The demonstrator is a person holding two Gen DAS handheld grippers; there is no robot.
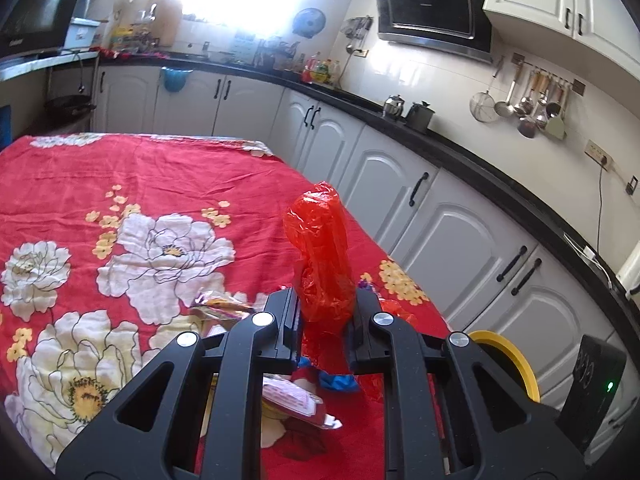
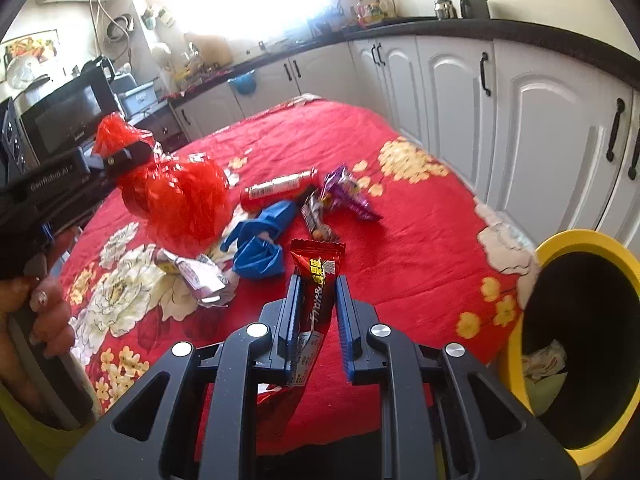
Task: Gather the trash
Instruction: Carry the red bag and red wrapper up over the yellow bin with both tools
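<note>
My left gripper [image 1: 325, 300] is shut on a crumpled red plastic bag [image 1: 322, 256] and holds it above the red floral tablecloth [image 1: 160, 184]. The same bag [image 2: 180, 196] and left gripper [image 2: 120, 156] show at the left of the right wrist view. My right gripper [image 2: 316, 288] is shut on a red snack wrapper [image 2: 318, 276], held above the table. On the cloth lie a blue plastic bag [image 2: 260, 240], a red tube-shaped packet [image 2: 276, 190], a purple wrapper [image 2: 348, 192], a dark wrapper [image 2: 318, 220] and a silver wrapper [image 2: 196, 276].
A yellow-rimmed bin [image 2: 576, 340] with some trash inside stands off the table's right edge; it also shows in the left wrist view [image 1: 508, 356]. White cabinets [image 2: 520, 120] under a black counter run along the right. A microwave [image 2: 60, 120] stands at the left.
</note>
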